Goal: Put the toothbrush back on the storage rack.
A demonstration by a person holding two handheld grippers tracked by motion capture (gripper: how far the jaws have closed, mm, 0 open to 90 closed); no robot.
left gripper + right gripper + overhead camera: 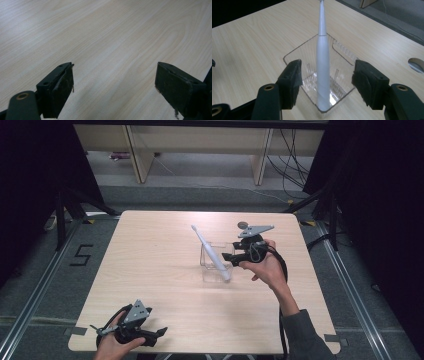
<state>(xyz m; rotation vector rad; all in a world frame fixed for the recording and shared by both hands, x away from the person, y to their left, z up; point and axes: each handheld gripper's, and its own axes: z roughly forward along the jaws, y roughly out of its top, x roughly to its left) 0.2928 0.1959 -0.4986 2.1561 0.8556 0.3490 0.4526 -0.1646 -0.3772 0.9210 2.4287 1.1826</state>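
Item: white electric toothbrush (211, 253), standing aslant in a clear plastic container (209, 265) right of the centre of the wooden table (150, 250), base down in the near right corner, head leaning out over the far rim. Right gripper (231, 258): held just beside the container's right side, jaws parted wide, pads clear of the toothbrush, nothing gripped. Left gripper (161, 332): at the table's near left edge, well apart from the container, jaws spread wide over bare wood, empty.
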